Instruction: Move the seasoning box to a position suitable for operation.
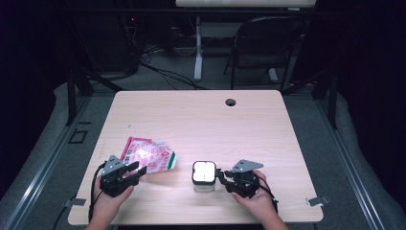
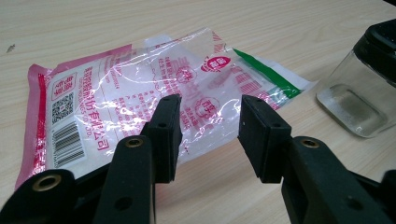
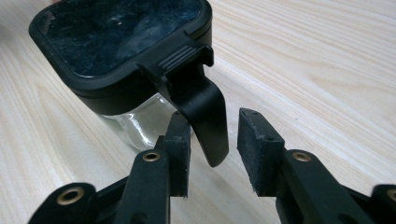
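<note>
1. Two hands come in from the near edge of the table [image 1: 268, 115]. The left hand [image 1: 109, 199] holds the left gripper [image 1: 133, 171], which points toward 1 o'clock. The right hand [image 1: 256, 196] holds the right gripper [image 1: 221, 176], which points toward 9 o'clock.
2. The left gripper [image 2: 209, 126] is released, its jaws apart with nothing between them. The plastic bag [image 2: 154, 93] lies flat just past the jaw tips, with its near edge under them.
3. The right gripper [image 3: 214, 133] is also released. The black latch tab [image 3: 205, 116] of the jar lid hangs down between the two jaws, closer to the left one; I cannot tell if it touches.
4. The bag [image 1: 148, 154] is thin, shiny and crinkled, clear with pink and red print, a barcode and a green stripe at one end. It lies at 10 o'clock from the jar [image 1: 203, 175].
5. The jar is square, of clear glass, with a black lid [image 3: 121, 37] of rounded corners. It stands near the front edge of the pale wooden table.
</note>
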